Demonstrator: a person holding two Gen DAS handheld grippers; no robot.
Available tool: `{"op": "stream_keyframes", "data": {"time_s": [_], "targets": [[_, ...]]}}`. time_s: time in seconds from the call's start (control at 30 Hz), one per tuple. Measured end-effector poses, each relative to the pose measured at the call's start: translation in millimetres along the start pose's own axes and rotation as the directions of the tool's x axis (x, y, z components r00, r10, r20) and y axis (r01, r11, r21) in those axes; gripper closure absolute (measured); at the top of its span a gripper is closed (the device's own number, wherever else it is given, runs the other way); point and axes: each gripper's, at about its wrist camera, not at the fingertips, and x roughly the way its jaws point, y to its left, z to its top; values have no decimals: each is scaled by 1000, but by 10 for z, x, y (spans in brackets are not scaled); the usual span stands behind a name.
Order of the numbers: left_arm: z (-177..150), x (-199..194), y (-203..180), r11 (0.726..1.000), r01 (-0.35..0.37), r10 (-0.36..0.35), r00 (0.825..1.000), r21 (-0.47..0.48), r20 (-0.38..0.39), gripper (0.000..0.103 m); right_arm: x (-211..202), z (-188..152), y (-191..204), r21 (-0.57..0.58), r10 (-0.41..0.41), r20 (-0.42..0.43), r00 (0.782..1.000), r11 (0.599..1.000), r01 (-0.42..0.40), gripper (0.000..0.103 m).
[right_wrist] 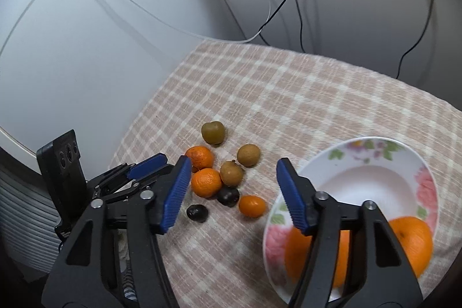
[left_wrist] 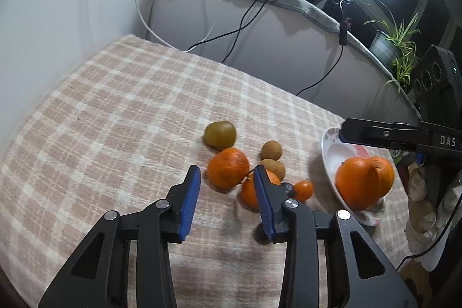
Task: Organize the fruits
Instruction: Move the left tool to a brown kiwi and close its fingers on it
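The left gripper (left_wrist: pixel 226 173) is seen with its blue pads spread and nothing between them, poised just short of a loose cluster of fruit on the checked tablecloth (left_wrist: pixel 115 106); the right gripper (right_wrist: pixel 234 169) is likewise held apart and empty, between the cluster and a floral plate (right_wrist: pixel 375 146). Nearest the left claw lie a mandarin (left_wrist: pixel 228 168) and a second one (right_wrist: pixel 205 182) partly hidden behind its pad, with two tan, rough-skinned fruits (right_wrist: pixel 248 154) (right_wrist: pixel 231 173), a greenish fruit (right_wrist: pixel 213 132), a small kumquat-like fruit (right_wrist: pixel 252 205) and two dark plum-like fruits (right_wrist: pixel 197 213) (right_wrist: pixel 228 195) beside them. Two large oranges (left_wrist: pixel 358 182) (left_wrist: pixel 384 173) are already held by the plate. The mandarins are judged light, soft-skinned and prone to rolling, best taken across the widest middle with gentle pressure; the dark fruits are probably slippery and easily bruised.
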Motion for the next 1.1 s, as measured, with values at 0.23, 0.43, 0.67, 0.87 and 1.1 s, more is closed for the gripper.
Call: {"op": "stream_keyframes", "data": {"time_s": [0.23, 0.43, 0.67, 0.87, 1.1], "targets": [[16, 97, 45, 1000, 16, -16, 1000, -6, -20, 70, 342, 154, 52, 5, -15, -81, 997, 1000, 16, 61], [31, 164, 41, 1000, 17, -17, 999, -4, -30, 70, 567, 227, 25, -6, -65, -122, 990, 998, 65, 65], [54, 239, 26, 1000, 18, -18, 999, -6, -44, 70, 727, 254, -18, -32, -103, -156, 982, 995, 99, 66], [69, 311, -4, 1000, 18, -18, 998, -7, -66, 70, 841, 258, -25, -36, -127, -179, 976, 992, 123, 66], [71, 359, 18, 999, 36, -38, 996, -33, -85, 70, 944, 263, 5, -42, -122, -202, 972, 992, 115, 66]]}}
